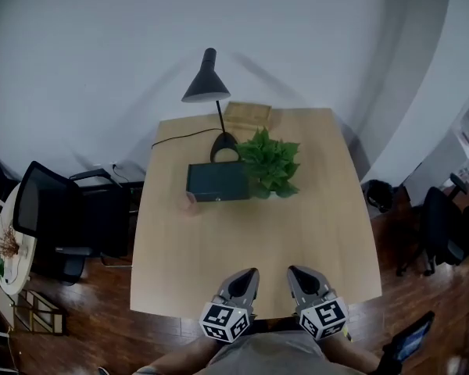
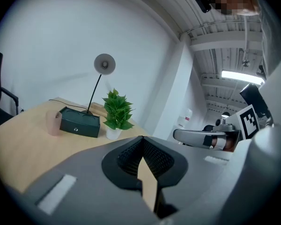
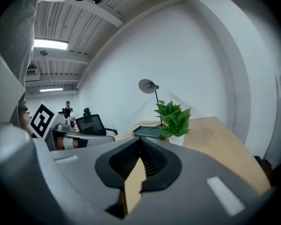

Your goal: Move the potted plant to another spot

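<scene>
Left gripper (image 1: 252, 273), right gripper (image 1: 293, 271) hovering at near edge of table (image 1: 219, 241), jaws pressed together, empty; potted plant (image 1: 270, 165) sitting toward far edge.

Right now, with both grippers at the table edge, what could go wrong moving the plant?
Left gripper and right gripper are shut; unopened, they may topple the white-potted leafy green plant. It sits beside the dark green box and black desk lamp; a wide reach might knock them.
</scene>
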Demonstrator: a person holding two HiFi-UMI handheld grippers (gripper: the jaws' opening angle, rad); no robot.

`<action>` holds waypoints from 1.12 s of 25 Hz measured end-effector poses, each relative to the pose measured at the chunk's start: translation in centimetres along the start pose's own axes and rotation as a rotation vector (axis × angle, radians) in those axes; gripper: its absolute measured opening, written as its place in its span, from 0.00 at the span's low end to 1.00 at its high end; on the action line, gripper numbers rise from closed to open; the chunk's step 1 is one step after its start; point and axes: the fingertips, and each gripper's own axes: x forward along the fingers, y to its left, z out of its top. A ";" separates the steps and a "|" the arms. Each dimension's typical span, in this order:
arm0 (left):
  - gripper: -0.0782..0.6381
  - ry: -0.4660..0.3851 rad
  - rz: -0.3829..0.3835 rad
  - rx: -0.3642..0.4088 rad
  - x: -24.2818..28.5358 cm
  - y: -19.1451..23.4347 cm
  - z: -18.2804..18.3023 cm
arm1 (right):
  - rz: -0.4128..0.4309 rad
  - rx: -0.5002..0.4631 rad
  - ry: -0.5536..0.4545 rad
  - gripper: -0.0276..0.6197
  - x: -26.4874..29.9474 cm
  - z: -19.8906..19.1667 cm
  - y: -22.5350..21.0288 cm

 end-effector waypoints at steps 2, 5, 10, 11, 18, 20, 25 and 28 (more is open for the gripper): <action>0.11 -0.001 -0.010 0.008 1.2 1.0 0.8 | -0.018 -0.018 -0.004 0.05 1.4 0.9 -1.0; 0.11 -0.006 -0.010 0.009 3.2 2.2 1.9 | -0.034 -0.025 -0.005 0.05 3.3 1.8 -2.7; 0.11 -0.002 0.019 0.025 7.4 4.2 2.9 | -0.022 -0.024 0.002 0.05 6.8 2.2 -5.9; 0.11 0.002 0.030 0.021 8.2 4.6 2.9 | -0.015 -0.022 0.010 0.05 7.4 2.1 -6.5; 0.11 0.054 0.091 0.022 13.4 7.7 1.5 | -0.005 -0.014 0.070 0.05 11.4 0.4 -11.1; 0.11 0.077 0.113 0.043 14.9 9.0 0.3 | -0.005 -0.017 0.094 0.05 12.4 -0.6 -12.3; 0.11 0.134 0.148 0.086 18.2 12.0 -2.8 | -0.004 -0.023 0.159 0.05 14.6 -3.4 -15.1; 0.11 0.151 0.154 0.125 20.1 13.4 -3.8 | 0.002 -0.029 0.190 0.05 16.0 -4.6 -16.4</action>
